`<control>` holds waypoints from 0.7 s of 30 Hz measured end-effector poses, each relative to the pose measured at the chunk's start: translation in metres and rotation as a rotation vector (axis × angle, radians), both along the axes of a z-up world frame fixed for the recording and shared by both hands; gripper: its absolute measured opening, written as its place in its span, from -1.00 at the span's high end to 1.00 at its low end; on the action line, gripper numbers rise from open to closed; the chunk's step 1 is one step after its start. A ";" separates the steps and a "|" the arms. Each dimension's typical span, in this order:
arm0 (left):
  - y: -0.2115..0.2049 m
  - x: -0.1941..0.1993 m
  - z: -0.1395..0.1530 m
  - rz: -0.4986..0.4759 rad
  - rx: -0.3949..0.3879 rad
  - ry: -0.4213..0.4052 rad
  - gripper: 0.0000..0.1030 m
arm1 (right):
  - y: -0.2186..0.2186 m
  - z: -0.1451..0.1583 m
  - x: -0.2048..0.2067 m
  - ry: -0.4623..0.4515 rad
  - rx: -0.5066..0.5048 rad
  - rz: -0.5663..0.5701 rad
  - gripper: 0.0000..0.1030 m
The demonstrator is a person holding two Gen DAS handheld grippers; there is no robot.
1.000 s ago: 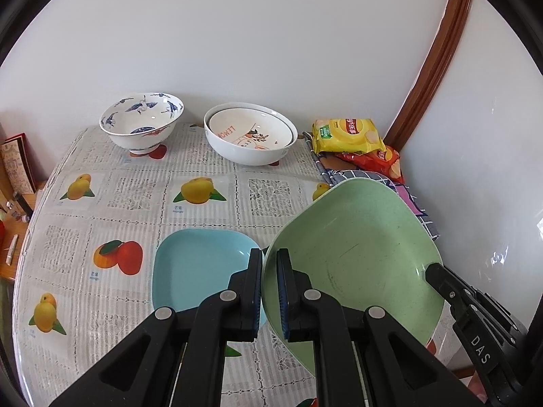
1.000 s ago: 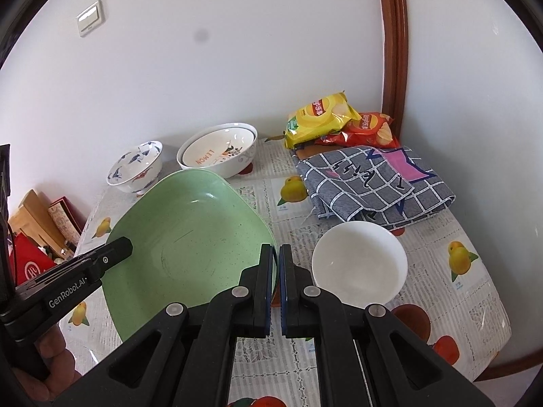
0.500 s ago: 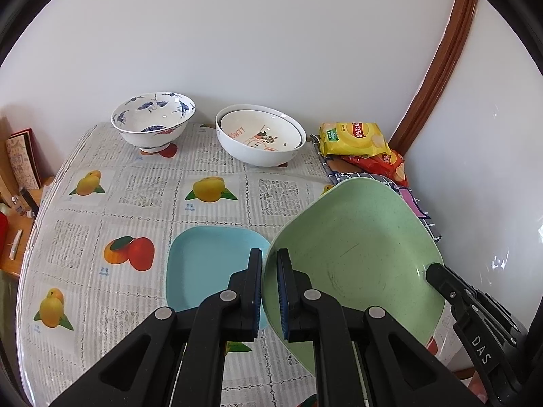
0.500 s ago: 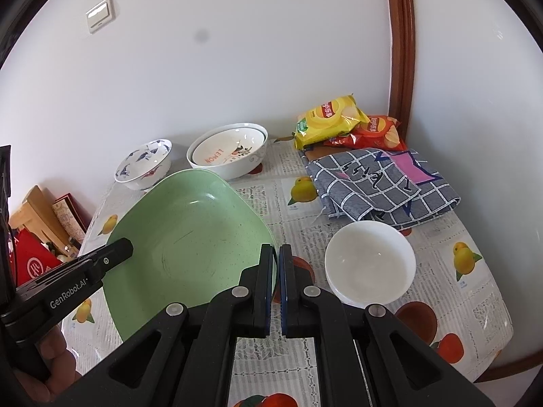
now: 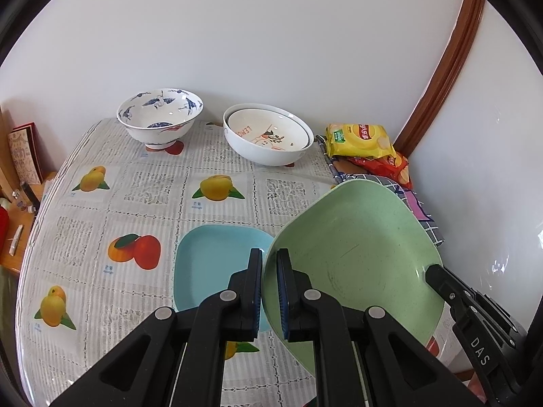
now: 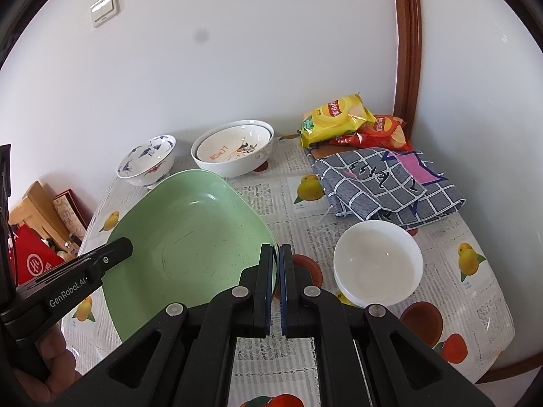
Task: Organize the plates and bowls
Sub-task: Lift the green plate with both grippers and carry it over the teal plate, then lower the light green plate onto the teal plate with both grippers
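Observation:
A large green plate (image 5: 356, 257) hangs above the table, held at two opposite rims. My left gripper (image 5: 269, 261) is shut on its left rim, and my right gripper (image 6: 275, 257) is shut on its right rim. In the right wrist view the green plate (image 6: 190, 237) fills the left half. A blue plate (image 5: 210, 257) lies on the tablecloth just left of the green one, partly hidden under it. At the back stand a blue-patterned bowl (image 5: 159, 115) and two nested white bowls (image 5: 268, 135). A small white bowl (image 6: 378, 261) sits to the right.
A folded checked cloth (image 6: 390, 183) and two crisp bags (image 6: 336, 115) fill the back right corner by the wall. Boxes and a wooden stand (image 6: 37, 210) crowd the low surface left of the table. The fruit-print tablecloth (image 5: 142, 186) shows bare in the middle.
Both grippers and the green plate have drifted slightly left, so the table things sit a little further right in both views. Both grips are unchanged.

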State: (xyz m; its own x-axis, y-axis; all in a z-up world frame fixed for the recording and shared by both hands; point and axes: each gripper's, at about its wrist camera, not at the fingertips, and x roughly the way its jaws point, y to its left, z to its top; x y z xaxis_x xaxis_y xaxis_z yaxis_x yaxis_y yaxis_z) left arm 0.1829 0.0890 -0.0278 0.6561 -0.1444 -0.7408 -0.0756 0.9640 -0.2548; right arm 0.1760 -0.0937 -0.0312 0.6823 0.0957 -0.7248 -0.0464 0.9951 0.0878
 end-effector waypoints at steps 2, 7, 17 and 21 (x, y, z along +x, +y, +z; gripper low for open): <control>0.002 0.000 -0.001 0.002 -0.002 0.002 0.83 | 0.002 -0.001 0.001 0.002 -0.001 0.003 0.93; 0.009 0.001 -0.005 0.010 -0.007 0.007 0.83 | 0.006 -0.003 0.003 0.010 -0.003 0.009 0.93; 0.021 0.003 -0.013 0.026 -0.017 0.021 0.83 | 0.019 -0.011 0.007 0.027 -0.015 0.024 0.93; 0.027 0.004 -0.017 0.033 -0.023 0.027 0.83 | 0.023 -0.014 0.008 0.035 -0.019 0.030 0.93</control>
State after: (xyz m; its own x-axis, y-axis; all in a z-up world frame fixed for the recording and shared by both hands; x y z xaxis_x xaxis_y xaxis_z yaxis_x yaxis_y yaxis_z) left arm 0.1866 0.1162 -0.0450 0.6405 -0.1404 -0.7550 -0.1143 0.9548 -0.2745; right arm 0.1844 -0.0705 -0.0451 0.6537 0.1021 -0.7498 -0.0735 0.9947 0.0714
